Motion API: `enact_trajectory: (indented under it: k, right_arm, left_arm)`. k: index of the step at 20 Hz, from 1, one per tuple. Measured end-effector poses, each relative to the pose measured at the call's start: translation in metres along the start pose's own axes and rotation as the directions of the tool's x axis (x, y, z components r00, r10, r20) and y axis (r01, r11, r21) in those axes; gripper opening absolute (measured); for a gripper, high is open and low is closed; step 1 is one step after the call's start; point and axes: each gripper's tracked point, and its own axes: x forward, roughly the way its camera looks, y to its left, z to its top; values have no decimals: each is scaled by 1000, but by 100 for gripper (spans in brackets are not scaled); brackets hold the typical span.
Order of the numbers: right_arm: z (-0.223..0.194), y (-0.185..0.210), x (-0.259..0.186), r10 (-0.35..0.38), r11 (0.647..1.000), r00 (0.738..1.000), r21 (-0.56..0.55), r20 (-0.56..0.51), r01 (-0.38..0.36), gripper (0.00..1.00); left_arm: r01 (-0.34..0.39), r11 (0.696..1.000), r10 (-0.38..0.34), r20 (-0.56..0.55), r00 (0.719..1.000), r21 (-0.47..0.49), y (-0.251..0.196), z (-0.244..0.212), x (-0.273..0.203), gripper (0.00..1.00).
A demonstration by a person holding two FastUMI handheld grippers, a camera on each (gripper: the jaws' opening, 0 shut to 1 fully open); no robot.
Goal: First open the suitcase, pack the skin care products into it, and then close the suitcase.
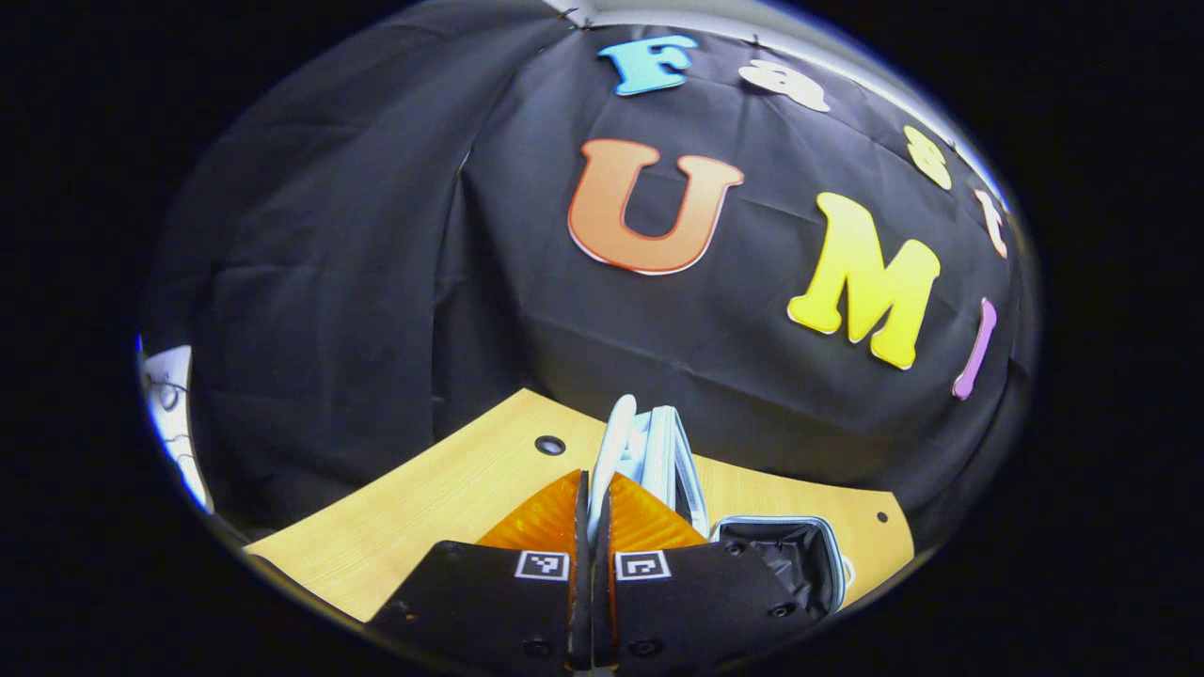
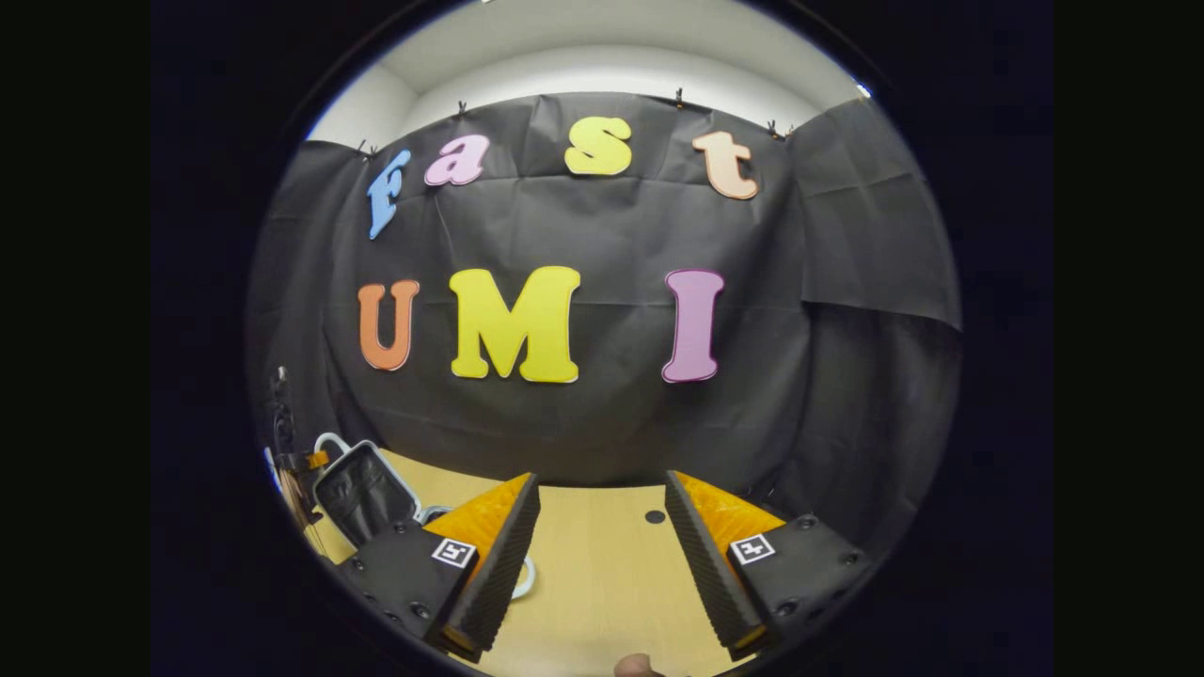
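Between left hand-held gripper [image 1: 594, 498] fingers: suitcase lid [image 1: 649, 451].

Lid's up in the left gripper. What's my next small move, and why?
Probably tip the suitcase lid a little further back, then let go. The left gripper is shut on the lid's edge, held upright over the open suitcase base on the table. The right gripper is open and holds nothing, ready to fetch products.
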Motion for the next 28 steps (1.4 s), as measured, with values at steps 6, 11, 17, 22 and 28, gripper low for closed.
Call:
enact_trajectory:
  k: [6,11,17,22,28]
  right_arm:
    - [-7,-48,3,44,999,999,-12,2,-44,80]
    - [-14,-76,12,68,997,998,-24,-7,-68,80]
    - [-23,-89,16,66,996,998,-52,-18,-67,78]
    - [-28,-92,10,61,995,998,-76,-28,-63,79]
    - [-40,-96,5,49,991,998,-122,-48,-54,80]
  left_arm:
    - [-25,992,16,75,997,121,-61,12,-26,4]
    - [-27,964,-6,124,992,263,-128,9,-42,4]
    - [42,921,-103,137,985,387,-229,-27,-53,4]
    - [133,912,-165,49,985,389,-303,-89,-49,4]
    - [189,868,-187,-51,981,459,-344,-154,-35,4]
